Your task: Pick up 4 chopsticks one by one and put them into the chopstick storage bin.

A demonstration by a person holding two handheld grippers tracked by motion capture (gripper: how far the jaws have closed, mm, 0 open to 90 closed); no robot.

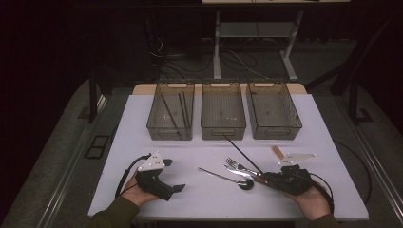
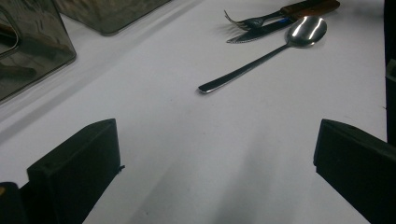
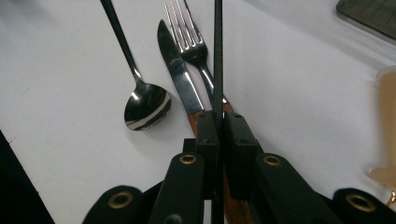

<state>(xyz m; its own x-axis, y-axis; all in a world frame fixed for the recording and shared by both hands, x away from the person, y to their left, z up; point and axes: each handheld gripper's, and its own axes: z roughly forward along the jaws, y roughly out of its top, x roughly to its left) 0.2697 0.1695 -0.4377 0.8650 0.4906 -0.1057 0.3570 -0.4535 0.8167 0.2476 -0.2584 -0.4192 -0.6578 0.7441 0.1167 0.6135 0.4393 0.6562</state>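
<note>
right gripper (image 3: 218, 123) jaws clamping black chopstick (image 3: 218, 56), high view reveals three bins (image 1: 223, 116)

The right gripper (image 3: 218, 133) clamps a thin black chopstick (image 3: 217, 56). Under it lie a fork (image 3: 194, 44) and knife (image 3: 176, 74); a spoon (image 3: 144, 109) lies left.

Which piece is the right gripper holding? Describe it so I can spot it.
Start at the middle bin and come toward the right gripper. A chopstick is clamped there: a thin black stick slanting above the knife, fork and spoon, which are shiny metal.
</note>
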